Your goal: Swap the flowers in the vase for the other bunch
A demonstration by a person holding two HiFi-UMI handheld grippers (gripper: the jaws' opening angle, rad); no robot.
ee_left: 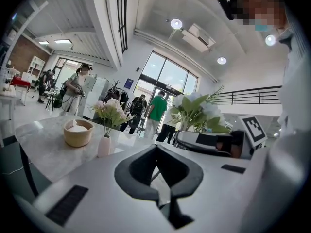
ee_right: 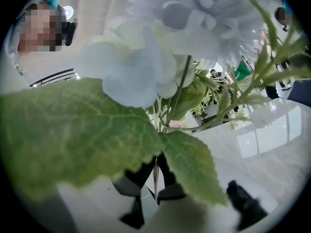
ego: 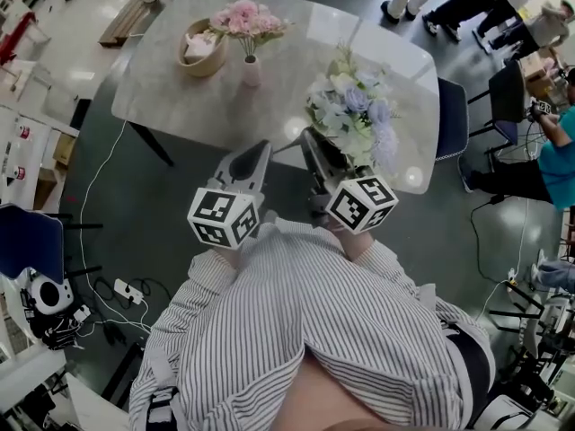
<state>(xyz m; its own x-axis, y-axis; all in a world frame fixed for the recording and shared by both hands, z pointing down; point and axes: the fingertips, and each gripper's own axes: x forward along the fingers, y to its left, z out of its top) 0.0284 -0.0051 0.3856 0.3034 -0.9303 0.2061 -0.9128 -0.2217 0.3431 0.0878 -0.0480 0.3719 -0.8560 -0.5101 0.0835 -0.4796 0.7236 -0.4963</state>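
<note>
Clamped on a thin stem, the jaws of the right gripper [ee_right: 154, 173] were seen to hold the bunch of white and pale blue flowers with green leaves [ego: 352, 115] upright, blooms uppermost, at the near right edge of the grey marble-patterned table [ego: 171, 88]. It was judged that the bunch was kept low on the stem and vertical so that it could later be lowered into a narrow neck. The left gripper [ee_left: 157, 160] was held beside it with its jaws pressed together on nothing, presumably kept free for pulling out the old flowers. The small pale pink vase [ego: 252, 70] stood well apart at the far side of the table, with the pink flowers [ego: 244, 18] in it (so the swap was not yet begun) and a round wooden bowl [ego: 202, 48] just to its left.

Much was obscured. The right gripper view was largely filled by a broad green leaf [ee_right: 73, 130] and blurred blooms, so the vase could not be found there. In the head view the grip on the stem was hidden behind the blooms. What lay in the bowl could not be made out.
</note>
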